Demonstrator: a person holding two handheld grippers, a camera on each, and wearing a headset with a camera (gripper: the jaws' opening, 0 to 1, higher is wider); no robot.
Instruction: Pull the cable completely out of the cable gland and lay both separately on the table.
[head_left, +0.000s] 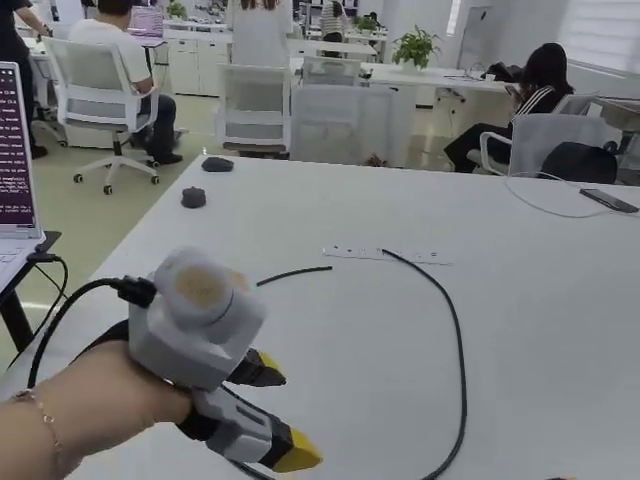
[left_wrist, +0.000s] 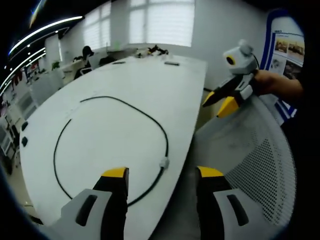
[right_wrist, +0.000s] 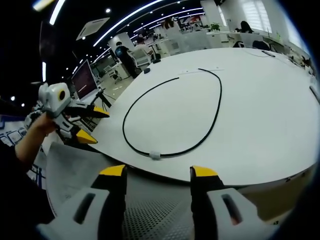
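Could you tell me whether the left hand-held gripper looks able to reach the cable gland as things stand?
Probably yes: the left hand-held gripper is open, and the cable gland lies on the table near its edge, just ahead of the jaws, with nothing between them.

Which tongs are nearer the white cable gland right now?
Left. The left tongs hang over the table edge just short of the cable gland; the right tongs sit farther back over a mesh chair.

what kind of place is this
Most likely an open-plan office: white desks with swivel chairs where people sit, a potted plant on a desk behind, and an open laptop left of the big white table where the black cable lies.
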